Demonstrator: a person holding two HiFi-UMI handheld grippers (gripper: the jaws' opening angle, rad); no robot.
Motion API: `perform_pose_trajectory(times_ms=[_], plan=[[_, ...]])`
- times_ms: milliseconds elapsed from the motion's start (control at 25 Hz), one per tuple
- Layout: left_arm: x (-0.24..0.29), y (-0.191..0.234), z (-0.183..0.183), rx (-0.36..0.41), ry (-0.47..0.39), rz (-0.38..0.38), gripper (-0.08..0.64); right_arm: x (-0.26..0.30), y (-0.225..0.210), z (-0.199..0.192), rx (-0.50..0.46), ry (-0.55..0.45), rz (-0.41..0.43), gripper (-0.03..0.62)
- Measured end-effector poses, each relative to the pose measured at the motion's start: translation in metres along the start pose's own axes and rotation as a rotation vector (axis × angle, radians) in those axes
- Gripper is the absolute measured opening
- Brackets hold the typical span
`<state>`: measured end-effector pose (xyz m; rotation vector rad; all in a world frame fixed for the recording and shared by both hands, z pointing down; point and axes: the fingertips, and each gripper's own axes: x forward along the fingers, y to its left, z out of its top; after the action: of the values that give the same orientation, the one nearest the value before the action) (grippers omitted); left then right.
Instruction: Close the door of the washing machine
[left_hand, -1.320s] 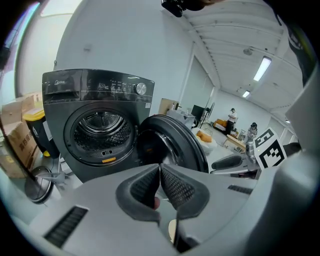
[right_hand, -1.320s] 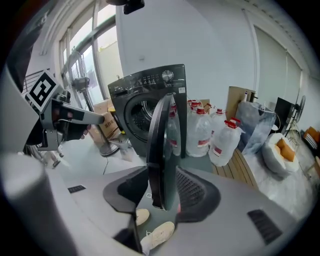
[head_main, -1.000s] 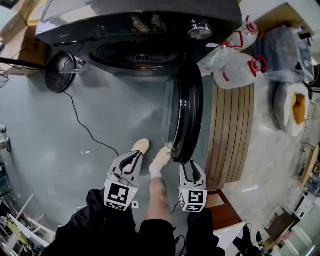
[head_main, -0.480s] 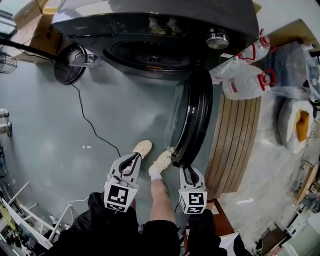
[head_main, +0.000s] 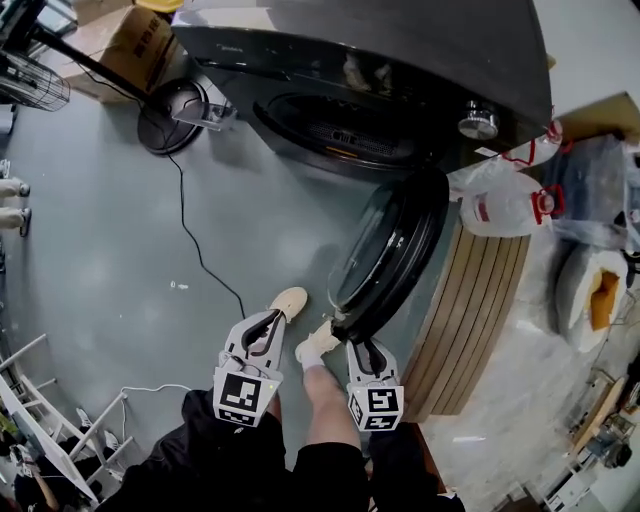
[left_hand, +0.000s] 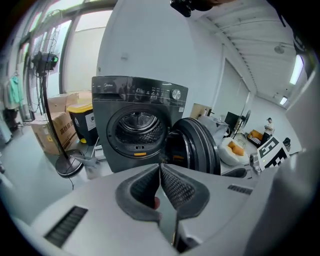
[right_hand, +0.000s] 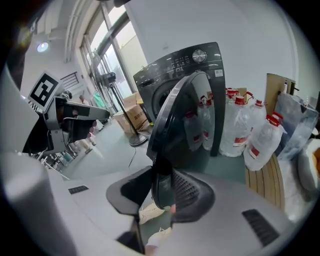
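Note:
A dark grey washing machine (head_main: 380, 60) (left_hand: 135, 125) stands with its round drum opening uncovered. Its glass door (head_main: 390, 255) (right_hand: 182, 115) hangs open on the right-hand hinge, swung out towards me. My right gripper (head_main: 352, 343) (right_hand: 161, 185) is at the door's free edge; its jaws have just been opening a little, with the black rim still between the pads and touching both. My left gripper (head_main: 262, 325) (left_hand: 160, 172) is shut on nothing, left of the door and apart from it, pointing at the machine.
A floor fan's base (head_main: 172, 100) and its cable (head_main: 195, 240) lie left of the machine. Water jugs (head_main: 500, 205), a wooden slatted board (head_main: 470, 300) and a bag (head_main: 590, 280) crowd the right. The person's shoes (head_main: 290, 300) are just below the door's edge.
The right gripper's jaws have closed round the door's free edge and moved left with it; the door has swung slightly towards the opening. The left gripper shifted a little and stayed shut.

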<state>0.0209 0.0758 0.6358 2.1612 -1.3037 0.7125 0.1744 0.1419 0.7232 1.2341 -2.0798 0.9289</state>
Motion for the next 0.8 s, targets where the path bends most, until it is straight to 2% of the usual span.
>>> perform_pose_trajectory(times_ms=[240,400,560,800], plan=[[-0.007,0.028,-0.003,-0.034,-0.020,0.048,0.029,0.021,0.029,0.015,0.011,0.019,0.030,0.140],[-0.011,0.055,-0.006,-0.047,-0.024,0.052,0.029,0.037,0.051,0.025,0.026,0.026,0.039,0.144],[-0.013,0.082,0.001,-0.029,-0.032,0.050,0.029,0.055,0.065,0.039,0.061,0.016,0.020,0.144],[-0.023,0.125,0.008,-0.056,-0.045,0.065,0.029,0.086,0.094,0.063,0.125,0.002,0.008,0.143]])
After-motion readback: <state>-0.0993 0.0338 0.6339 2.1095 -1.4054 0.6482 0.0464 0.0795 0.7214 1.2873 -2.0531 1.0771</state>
